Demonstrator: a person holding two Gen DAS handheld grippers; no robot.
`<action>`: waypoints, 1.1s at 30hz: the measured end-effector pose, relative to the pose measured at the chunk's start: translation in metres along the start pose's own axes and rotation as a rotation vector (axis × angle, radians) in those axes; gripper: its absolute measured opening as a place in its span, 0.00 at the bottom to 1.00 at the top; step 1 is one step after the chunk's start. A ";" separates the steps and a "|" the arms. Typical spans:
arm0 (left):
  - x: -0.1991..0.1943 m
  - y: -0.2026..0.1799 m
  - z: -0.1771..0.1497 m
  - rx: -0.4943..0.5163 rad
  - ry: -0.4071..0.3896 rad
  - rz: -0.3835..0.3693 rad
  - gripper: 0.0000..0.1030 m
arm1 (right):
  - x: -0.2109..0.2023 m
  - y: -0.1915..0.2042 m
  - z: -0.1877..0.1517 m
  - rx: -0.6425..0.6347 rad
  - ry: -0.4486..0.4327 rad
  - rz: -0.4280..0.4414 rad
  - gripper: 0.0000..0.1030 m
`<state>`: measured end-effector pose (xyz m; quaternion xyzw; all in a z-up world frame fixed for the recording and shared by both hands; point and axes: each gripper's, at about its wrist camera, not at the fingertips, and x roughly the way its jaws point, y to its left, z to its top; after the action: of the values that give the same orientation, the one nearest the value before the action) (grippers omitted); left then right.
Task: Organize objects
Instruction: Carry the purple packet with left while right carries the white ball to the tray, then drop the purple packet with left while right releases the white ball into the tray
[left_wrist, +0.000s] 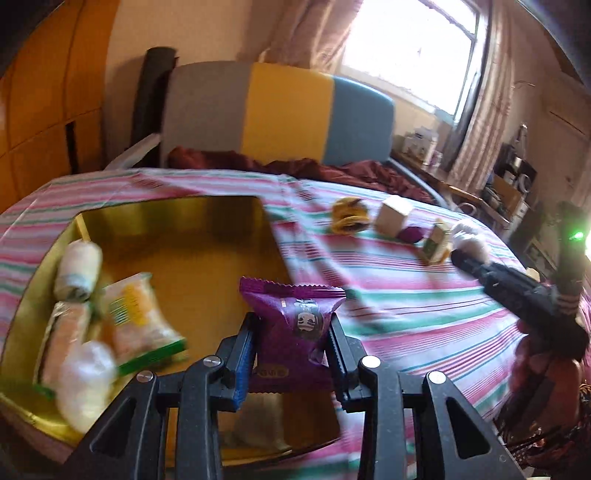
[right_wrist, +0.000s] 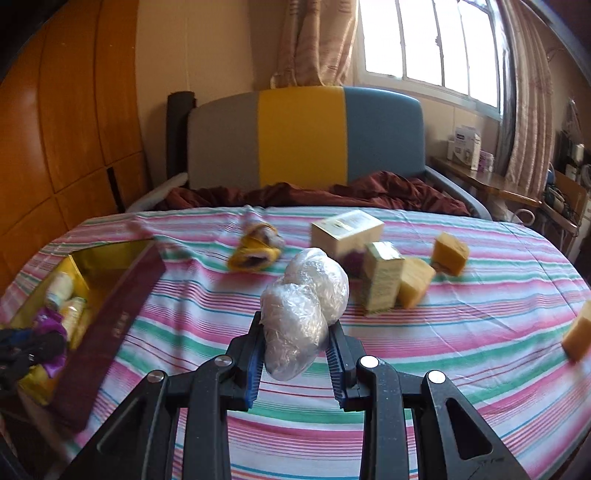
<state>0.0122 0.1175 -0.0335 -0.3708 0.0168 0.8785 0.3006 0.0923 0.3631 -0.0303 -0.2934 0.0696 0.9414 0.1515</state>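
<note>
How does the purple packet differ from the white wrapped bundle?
The purple packet is flat, opaque and printed; the white wrapped bundle is lumpy, in clear film. The packet hangs over the gold box; the bundle is above the striped cloth. Each is clamped in a gripper.

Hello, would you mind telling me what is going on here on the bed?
A person is tidying snacks into a gold-lined box on the striped sheet. The left gripper is shut on a purple snack packet over the box, where several wrapped snacks already lie. The right gripper is shut on a clear-wrapped white bundle above the sheet. Small cartons and yellow blocks remain loose on the bed.
</note>
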 end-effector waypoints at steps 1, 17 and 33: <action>-0.001 0.008 -0.001 -0.008 0.013 0.013 0.34 | -0.002 0.005 0.002 0.000 -0.003 0.016 0.30; 0.002 0.067 -0.017 -0.057 0.148 0.131 0.34 | -0.034 0.116 0.013 -0.093 -0.042 0.257 0.30; -0.020 0.082 -0.014 -0.131 0.079 0.135 0.64 | -0.034 0.146 0.005 -0.116 -0.006 0.317 0.30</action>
<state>-0.0121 0.0364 -0.0458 -0.4221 -0.0037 0.8807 0.2148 0.0684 0.2177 -0.0010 -0.2840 0.0600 0.9568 -0.0160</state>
